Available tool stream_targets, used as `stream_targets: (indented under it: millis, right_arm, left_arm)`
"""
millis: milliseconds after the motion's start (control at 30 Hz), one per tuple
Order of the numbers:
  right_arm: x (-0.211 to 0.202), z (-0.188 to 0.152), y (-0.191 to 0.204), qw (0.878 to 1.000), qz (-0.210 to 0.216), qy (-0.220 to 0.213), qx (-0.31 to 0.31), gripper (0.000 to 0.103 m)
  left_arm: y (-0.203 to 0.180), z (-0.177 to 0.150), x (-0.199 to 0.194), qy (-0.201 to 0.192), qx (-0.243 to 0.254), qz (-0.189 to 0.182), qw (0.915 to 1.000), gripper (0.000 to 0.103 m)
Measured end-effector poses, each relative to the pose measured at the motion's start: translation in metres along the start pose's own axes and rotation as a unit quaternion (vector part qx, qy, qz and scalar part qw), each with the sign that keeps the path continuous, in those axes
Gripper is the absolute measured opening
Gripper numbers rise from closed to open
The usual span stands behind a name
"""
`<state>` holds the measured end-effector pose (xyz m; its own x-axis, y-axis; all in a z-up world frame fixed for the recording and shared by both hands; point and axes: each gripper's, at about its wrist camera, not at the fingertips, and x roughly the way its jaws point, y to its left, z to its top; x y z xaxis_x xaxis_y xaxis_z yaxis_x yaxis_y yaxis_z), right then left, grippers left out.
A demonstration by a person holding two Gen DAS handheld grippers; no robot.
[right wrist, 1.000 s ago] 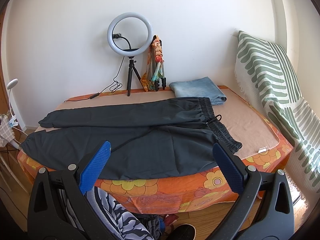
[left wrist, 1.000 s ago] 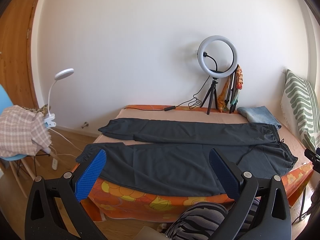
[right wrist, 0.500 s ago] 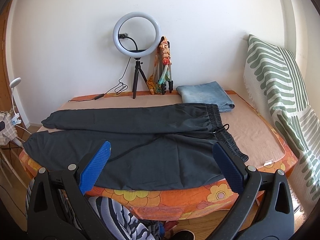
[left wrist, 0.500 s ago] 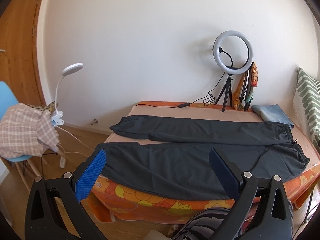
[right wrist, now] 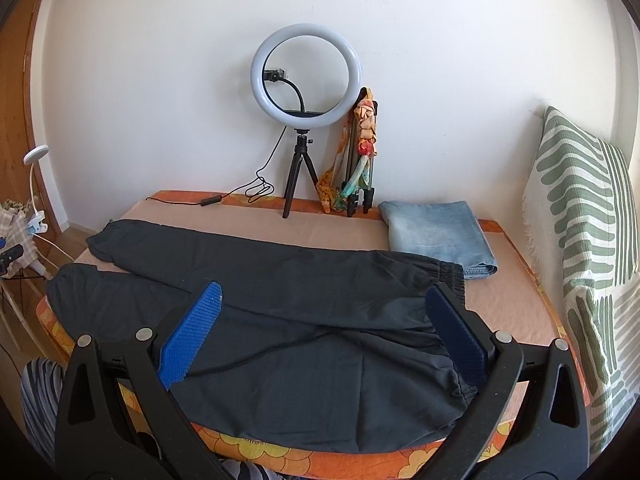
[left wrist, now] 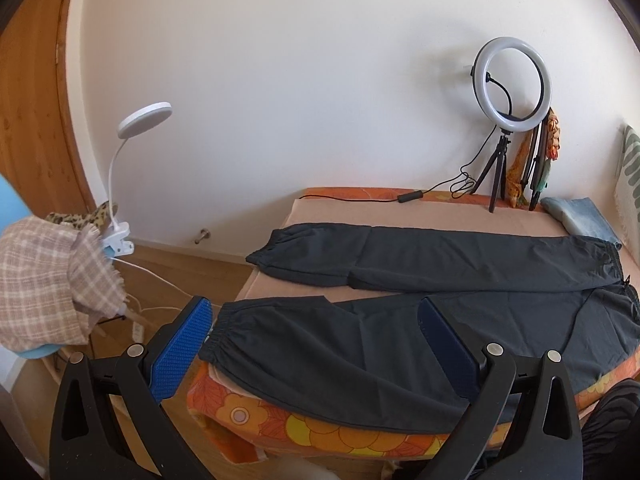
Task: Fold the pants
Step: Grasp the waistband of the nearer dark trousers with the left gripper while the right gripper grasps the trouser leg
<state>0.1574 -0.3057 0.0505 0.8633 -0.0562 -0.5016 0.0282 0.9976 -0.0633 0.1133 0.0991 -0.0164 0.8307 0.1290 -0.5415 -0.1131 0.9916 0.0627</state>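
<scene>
Dark grey pants [left wrist: 400, 344] [right wrist: 304, 320] lie spread flat on the table, both legs pointing left and the elastic waistband at the right. The near leg hangs slightly over the front edge. My left gripper [left wrist: 316, 320] is open, hovering above the near leg's cuff end with nothing between its blue pads. Over the waist end of the near leg, my right gripper [right wrist: 324, 304] also stands open and empty. A thin dark drawcord [right wrist: 280, 350] runs across the near leg.
A ring light on a tripod [right wrist: 306, 80] and a bundle of colourful cloth stand at the back. Folded jeans [right wrist: 436, 236] lie back right, a striped cushion [right wrist: 580, 220] at the right. To the left, a chair with checked cloth [left wrist: 44, 280] and a clip lamp [left wrist: 120, 176].
Both grippers have moved forward and closer to the pants. The left view has swung left toward the cuffs, the right view toward the waistband. Both stay open.
</scene>
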Motion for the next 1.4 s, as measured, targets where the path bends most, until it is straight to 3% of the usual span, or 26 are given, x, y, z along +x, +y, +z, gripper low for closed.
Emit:
stream_targets:
  millis: [300, 533, 700, 833, 1133, 1400]
  right_arm:
    - [0.066, 0.053, 0.025, 0.998, 0.04, 0.029, -0.032, 0.103]
    - [0.146, 0.079, 0.042, 0.993, 0.083, 0.064, -0.046, 0.103]
    - [0.207, 0.078, 0.054, 0.987, 0.114, 0.1, -0.047, 0.103]
    - [0.256, 0.072, 0.065, 0.982, 0.127, 0.127, -0.062, 0.103]
    - [0.35, 0.053, 0.092, 0.966, 0.15, 0.179, -0.113, 0.103]
    - [0.408, 0.04, 0.101, 0.952, 0.161, 0.223, -0.134, 0.103]
  left_arm:
    - [0.047, 0.035, 0.085, 0.053, -0.021, -0.009, 0.9983, 0.1]
    - [0.072, 0.063, 0.154, 0.084, -0.021, -0.018, 0.9961, 0.096]
    - [0.082, 0.07, 0.21, 0.129, -0.029, -0.029, 0.9908, 0.085]
    - [0.084, 0.077, 0.249, 0.153, -0.044, -0.044, 0.9863, 0.082]
    - [0.085, 0.089, 0.341, 0.212, -0.033, -0.035, 0.9761, 0.082]
    - [0.09, 0.076, 0.379, 0.248, -0.056, -0.033, 0.9665, 0.08]
